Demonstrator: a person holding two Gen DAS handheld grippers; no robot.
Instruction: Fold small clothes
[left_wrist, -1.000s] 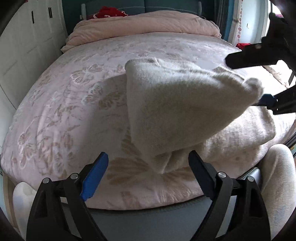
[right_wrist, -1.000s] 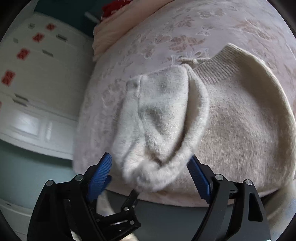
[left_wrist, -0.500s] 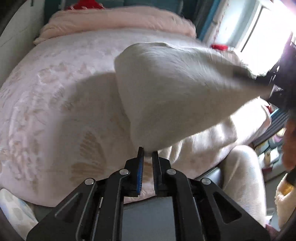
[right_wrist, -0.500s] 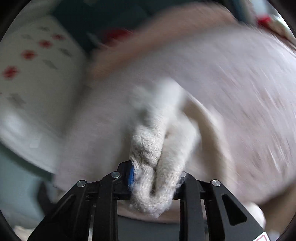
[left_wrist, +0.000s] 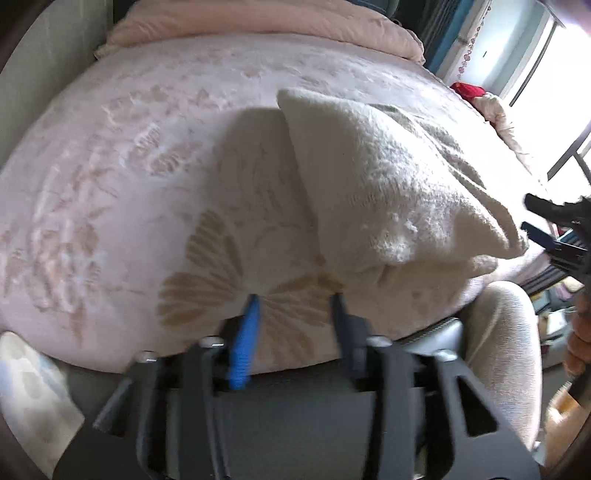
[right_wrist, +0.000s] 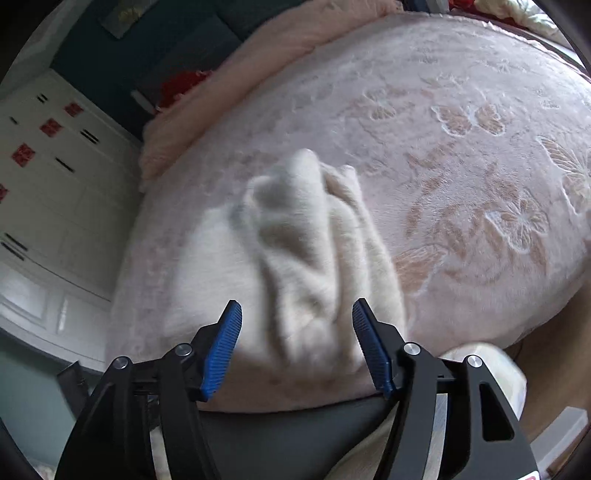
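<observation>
A cream knitted garment (left_wrist: 391, 199) lies folded over itself on the pink flowered bedspread (left_wrist: 122, 184), near the bed's front edge. My left gripper (left_wrist: 293, 301) is open and empty, just in front of and left of the garment's near corner. In the right wrist view the same garment (right_wrist: 295, 258) lies bunched in folds, blurred. My right gripper (right_wrist: 297, 317) is open with the garment's near end between its blue pads (right_wrist: 223, 350), not clamped. The right gripper also shows at the right edge of the left wrist view (left_wrist: 557, 236).
A folded pink quilt (left_wrist: 266, 18) lies at the head of the bed. White wardrobe doors (right_wrist: 40, 177) stand left of the bed. A red cloth (left_wrist: 469, 90) lies by the bright window. The person's light trouser leg (left_wrist: 506, 354) is at the bed's front edge.
Both grippers were shut on the lifted garment half a second ago. Both have opened, and the garment has dropped onto the bed in a folded heap.
</observation>
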